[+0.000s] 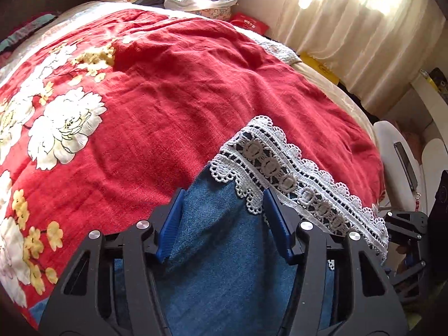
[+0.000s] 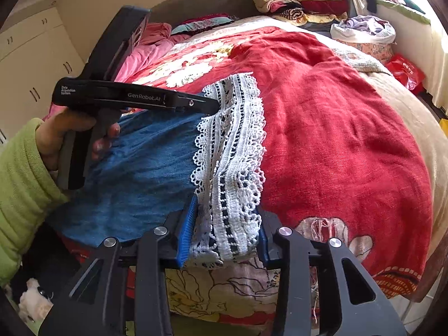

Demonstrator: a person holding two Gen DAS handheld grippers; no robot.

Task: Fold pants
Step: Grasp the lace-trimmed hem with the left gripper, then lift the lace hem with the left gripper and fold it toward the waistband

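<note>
Blue denim pants (image 2: 140, 165) with a white lace hem (image 2: 232, 151) lie on a red bed cover (image 2: 322, 128). My left gripper (image 1: 222, 193) stands open, its blue pads on either side of the denim and the lace hem (image 1: 282, 173) at the far corner; it also shows in the right wrist view (image 2: 208, 103) at the top of the hem. My right gripper (image 2: 224, 224) is open with the near end of the lace between its blue pads (image 2: 187, 229), at the bed's front edge.
The red cover (image 1: 173, 89) has white flower prints (image 1: 64, 128). Piled folded clothes (image 2: 302, 2) and a bag of laundry (image 2: 364, 30) sit at the far end of the bed. Curtains (image 1: 350, 28) hang on the right. White cupboards (image 2: 30, 64) stand at left.
</note>
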